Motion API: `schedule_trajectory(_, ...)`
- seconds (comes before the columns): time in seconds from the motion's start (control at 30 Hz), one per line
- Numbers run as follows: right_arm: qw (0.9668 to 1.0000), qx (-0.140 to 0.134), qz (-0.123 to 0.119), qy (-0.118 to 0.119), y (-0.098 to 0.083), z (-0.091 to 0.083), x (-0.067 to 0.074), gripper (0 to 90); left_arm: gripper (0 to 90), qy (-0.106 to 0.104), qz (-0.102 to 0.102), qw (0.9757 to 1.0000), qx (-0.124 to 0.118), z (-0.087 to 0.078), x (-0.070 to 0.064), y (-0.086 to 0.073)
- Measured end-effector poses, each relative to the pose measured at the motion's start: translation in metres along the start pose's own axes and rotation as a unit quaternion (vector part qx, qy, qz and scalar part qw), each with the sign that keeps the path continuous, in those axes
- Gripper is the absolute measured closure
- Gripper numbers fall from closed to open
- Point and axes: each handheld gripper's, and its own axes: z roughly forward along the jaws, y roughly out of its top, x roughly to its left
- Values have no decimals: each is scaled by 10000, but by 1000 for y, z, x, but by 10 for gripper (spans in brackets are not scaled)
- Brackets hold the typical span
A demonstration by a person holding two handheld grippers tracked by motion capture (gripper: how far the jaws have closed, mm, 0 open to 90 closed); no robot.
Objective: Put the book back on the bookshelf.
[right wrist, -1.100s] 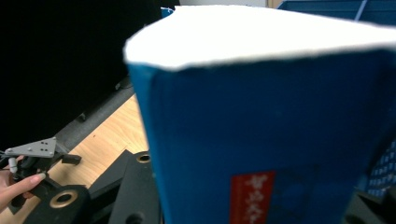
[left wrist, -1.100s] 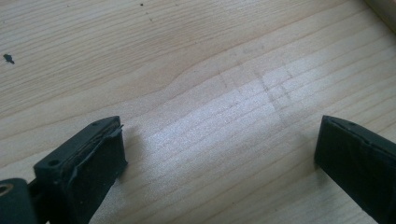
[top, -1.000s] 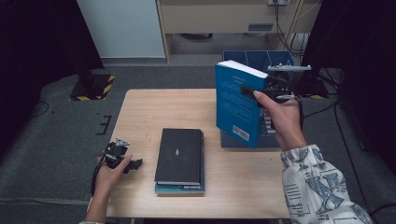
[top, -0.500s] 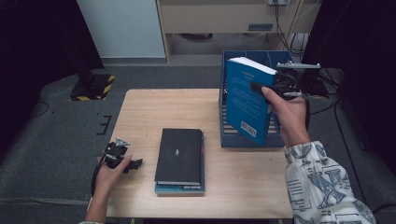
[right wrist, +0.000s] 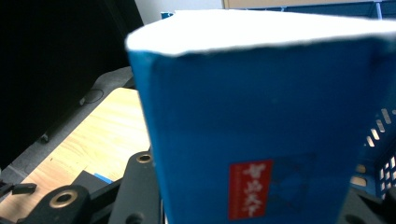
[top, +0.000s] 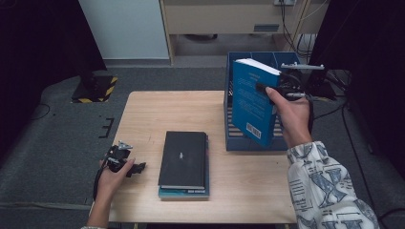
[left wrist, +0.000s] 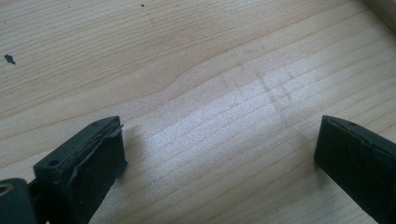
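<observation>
While the right hand-held gripper (top: 267, 88) clamps a thick blue paperback book (top: 251, 103) by its upper edge, the book stands upright and slightly tilted, its lower end down inside the front of a blue slatted plastic file box (top: 237, 142) at the far right of the bench (top: 143, 114). A white barcode label sits near the bottom corner of the book's glossy cover, and faint lines of print cross the cover higher up, too small to read. In the right gripper view the same book (right wrist: 261, 140) shows a red rectangular label with white characters on its blue surface, too blurred to read, and a white block of page edges on top; the black jaws sit either side of it, pressing on it. The file box has ribbed, slotted walls and upright dividers.

The bench is pale wood with a clear straight grain and a matt finish. Near its middle lies a stack of two books: a black hardcover book (top: 184, 158) with a small pale mark on its cover, resting flat on a teal book (top: 184, 192) whose edge shows below it.

The left hand-held gripper (top: 136, 167) rests at the near left edge of the bench, held by the left hand (top: 113, 176), well apart from the stack. In the left gripper view its two black jaws stand wide apart over bare wood, nothing between them; the rubbery pad (left wrist: 100, 154) of one looks frayed at the edge.
</observation>
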Motion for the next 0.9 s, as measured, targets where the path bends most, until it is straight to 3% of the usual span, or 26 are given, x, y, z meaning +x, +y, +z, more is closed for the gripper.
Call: schedule_trajectory(0.9,9991,-64,228,-362,10,19,4,608,10,-1,-3,10000,-28,0,0,0)
